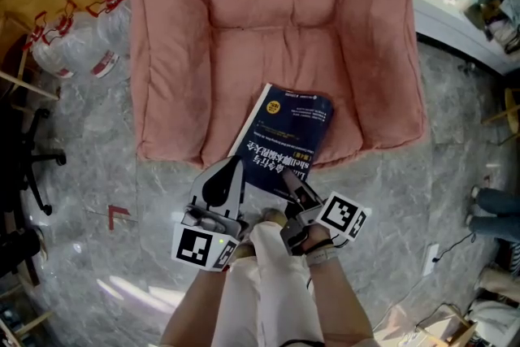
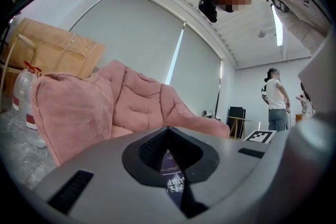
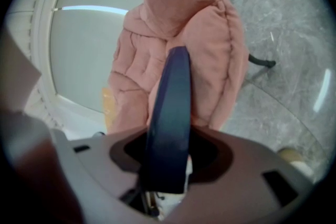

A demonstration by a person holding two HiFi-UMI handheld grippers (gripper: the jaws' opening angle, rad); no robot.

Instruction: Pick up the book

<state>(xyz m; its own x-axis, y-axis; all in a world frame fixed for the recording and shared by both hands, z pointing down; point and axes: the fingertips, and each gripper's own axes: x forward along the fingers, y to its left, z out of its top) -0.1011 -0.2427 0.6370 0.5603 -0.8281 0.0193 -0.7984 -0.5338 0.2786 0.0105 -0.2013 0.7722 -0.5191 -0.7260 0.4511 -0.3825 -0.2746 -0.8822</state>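
The book [image 1: 288, 130], blue-covered, lies face up on the front lip of the pink cushion chair [image 1: 268, 12], its near end sticking out past the cushion edge toward me. My right gripper [image 1: 288, 181] has that near end between its jaws. In the right gripper view the dark edge of the book fills the gap, so I read it as clamped on the book. My left gripper [image 1: 234, 166] sits at the book's near-left edge. Its jaws are drawn almost together, with only a thin sliver of printed cover showing in the slit, and I cannot tell whether they pinch it or just frame it. My worry is the hold. Both bites sit at one short end, so on the lift the far end would likely sag or swing and lever the book out of the right jaws. If the left has caught only the cover, the cover could peel open and the pages fan out. The soft cushion may also drag on the far corner. As for heading, the book's long axis runs away from me, leaning slightly to the right in the head view. One short end is at my grippers and the other points up the seat toward the chair back, with the grey stone floor [image 1: 122, 150] below the overhang.
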